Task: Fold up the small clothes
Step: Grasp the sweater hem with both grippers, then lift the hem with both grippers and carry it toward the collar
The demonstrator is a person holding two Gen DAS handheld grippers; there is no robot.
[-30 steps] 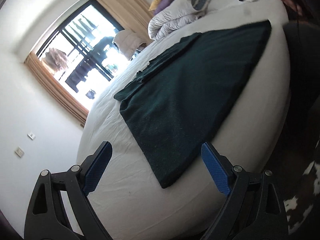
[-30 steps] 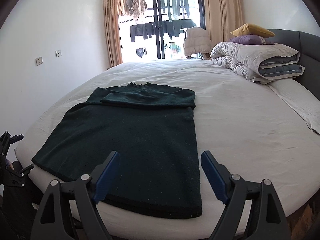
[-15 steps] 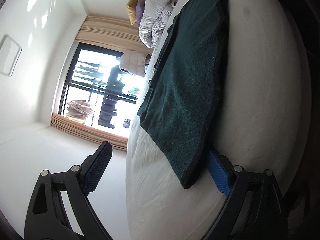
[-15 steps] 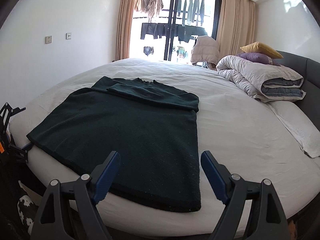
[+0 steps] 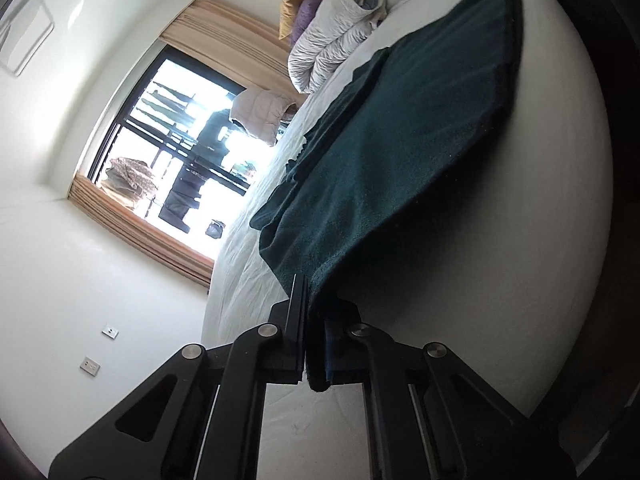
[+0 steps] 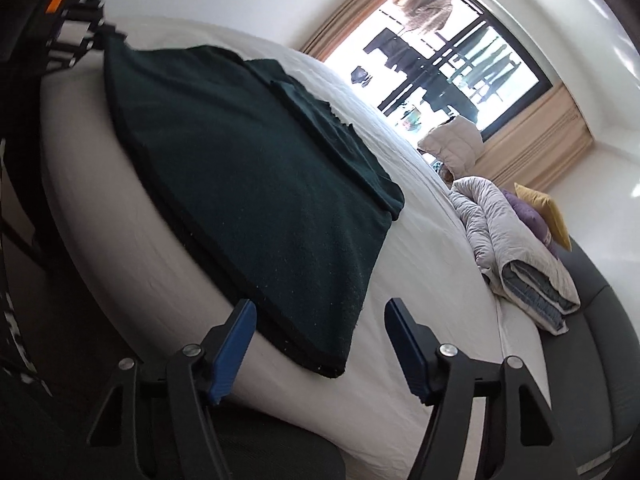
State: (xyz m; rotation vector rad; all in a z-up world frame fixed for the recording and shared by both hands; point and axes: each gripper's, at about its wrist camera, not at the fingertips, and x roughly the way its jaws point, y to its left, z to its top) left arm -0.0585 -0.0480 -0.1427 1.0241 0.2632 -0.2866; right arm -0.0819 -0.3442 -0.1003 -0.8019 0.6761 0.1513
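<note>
A dark green sweater (image 5: 392, 152) lies flat on the white bed (image 5: 552, 216), sleeves folded across its far part. My left gripper (image 5: 314, 344) is shut on the sweater's near hem corner, and the cloth is pinched between the jaws. In the right wrist view the sweater (image 6: 248, 168) spreads over the bed (image 6: 432, 304). My right gripper (image 6: 320, 340) is open, its blue pads either side of the other hem corner, which lies just ahead of them. The left gripper (image 6: 86, 38) shows at the far hem corner, top left.
A folded grey duvet (image 6: 516, 248) with purple and yellow cushions (image 6: 544, 212) lies at the bed's head against a dark headboard (image 6: 600, 344). A window with curtains and hanging clothes (image 6: 448, 48) is beyond. Wall sockets (image 5: 90, 366) are on the left wall.
My left gripper closed on the sweater's hem corner. My right gripper tilted and came down close to the other hem corner, still open.
</note>
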